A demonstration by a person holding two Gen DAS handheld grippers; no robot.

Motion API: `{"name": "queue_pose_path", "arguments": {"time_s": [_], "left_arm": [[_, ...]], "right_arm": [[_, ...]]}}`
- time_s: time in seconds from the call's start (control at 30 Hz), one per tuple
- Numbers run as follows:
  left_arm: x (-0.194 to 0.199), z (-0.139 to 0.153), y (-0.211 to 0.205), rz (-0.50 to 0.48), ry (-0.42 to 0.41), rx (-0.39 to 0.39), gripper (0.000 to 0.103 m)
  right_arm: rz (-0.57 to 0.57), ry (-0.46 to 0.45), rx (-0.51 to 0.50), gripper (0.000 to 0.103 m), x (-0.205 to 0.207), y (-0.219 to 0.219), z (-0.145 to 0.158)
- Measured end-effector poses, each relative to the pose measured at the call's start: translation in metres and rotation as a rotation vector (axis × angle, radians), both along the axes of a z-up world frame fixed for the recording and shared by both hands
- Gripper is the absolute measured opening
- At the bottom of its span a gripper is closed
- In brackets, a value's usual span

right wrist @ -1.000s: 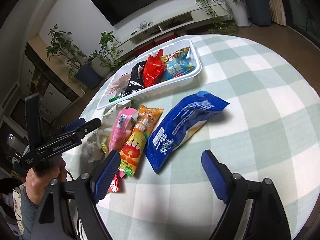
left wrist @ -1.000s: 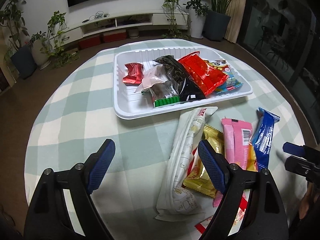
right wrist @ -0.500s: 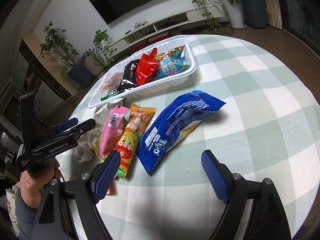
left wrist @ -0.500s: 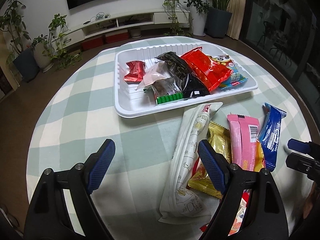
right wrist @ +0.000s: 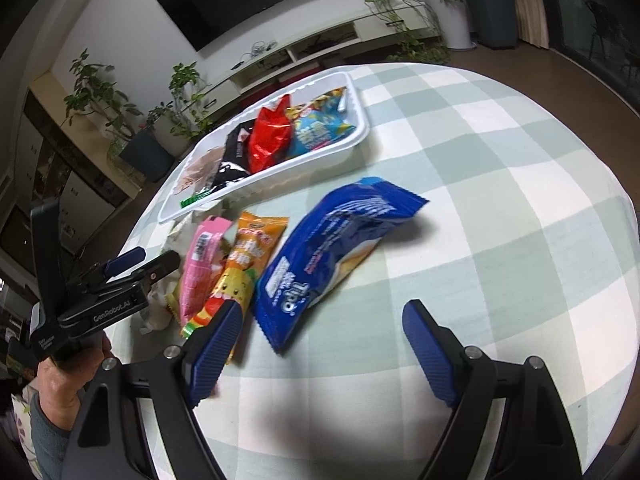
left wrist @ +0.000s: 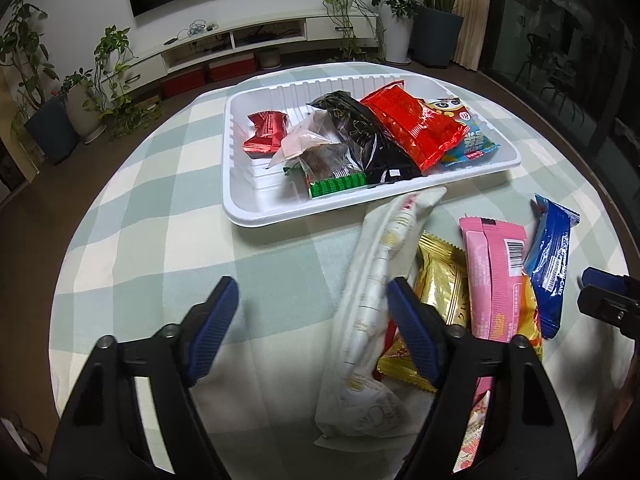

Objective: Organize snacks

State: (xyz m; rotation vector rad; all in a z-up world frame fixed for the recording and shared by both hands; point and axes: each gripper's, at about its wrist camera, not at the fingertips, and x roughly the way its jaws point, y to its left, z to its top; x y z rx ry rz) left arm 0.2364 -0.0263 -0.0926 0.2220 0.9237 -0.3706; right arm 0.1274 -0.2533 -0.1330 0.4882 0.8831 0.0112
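My left claw (left wrist: 312, 320) is hovering over the tabletop (left wrist: 160, 208) on the near side of the white tray (left wrist: 256, 212), and its jaws are closing with nothing pinched yet. The long white snack packet (left wrist: 368, 292) runs from the tray's front rim back toward me, right alongside the inside of the right finger; can't tell if it's touching. Just past that finger are the gold packet (left wrist: 440, 280) and the pink packet (left wrist: 496, 276). My right claw (right wrist: 320, 332) is spread wide and empty, with the blue Tipo packet (right wrist: 332, 248) lying just ahead of it, between the claw and the tray (right wrist: 360, 136). The orange packet (right wrist: 248, 264) sits at its left finger. The tray already holds a bunch of snacks.
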Motion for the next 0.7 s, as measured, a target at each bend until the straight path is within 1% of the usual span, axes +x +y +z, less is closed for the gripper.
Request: {"name": "queue_pose_path", "arguments": {"time_s": [0.03,0.1,0.17,0.27,0.33,0.37,0.43,0.5,0.6,0.7], "left_arm": [[0.000,0.000,0.000,-0.004,0.005,-0.006,0.066],[0.000,-0.001,-0.001,-0.014,0.015,-0.012,0.062],[0.000,-0.002,-0.004,-0.021,0.016,-0.004,0.061],[-0.001,-0.004,-0.007,-0.037,0.026,-0.002,0.055],[-0.002,-0.006,-0.009,-0.056,0.038,-0.005,0.046],[-0.002,-0.007,-0.010,-0.065,0.044,-0.007,0.044],[-0.002,-0.009,-0.012,-0.079,0.059,-0.010,0.036],[-0.002,-0.009,-0.014,-0.091,0.065,-0.015,0.031],[-0.003,-0.010,-0.016,-0.101,0.074,-0.022,0.025],[-0.002,-0.010,-0.016,-0.105,0.080,-0.031,0.023]], "right_arm": [[-0.006,0.003,-0.001,0.084,0.000,-0.001,0.000],[-0.012,0.006,-0.005,0.084,0.000,-0.001,-0.001],[-0.016,0.016,-0.007,0.083,0.002,-0.001,-0.002],[-0.019,0.033,-0.016,0.082,0.006,0.000,-0.003],[-0.025,0.041,-0.022,0.082,0.010,0.001,-0.003],[-0.027,0.045,-0.023,0.081,0.012,0.002,-0.003],[-0.027,0.049,-0.025,0.080,0.017,0.003,-0.002],[-0.025,0.061,-0.027,0.080,0.023,0.005,-0.001],[-0.027,0.075,-0.024,0.080,0.032,0.007,-0.002],[-0.031,0.086,-0.026,0.080,0.040,0.008,-0.002]]}}
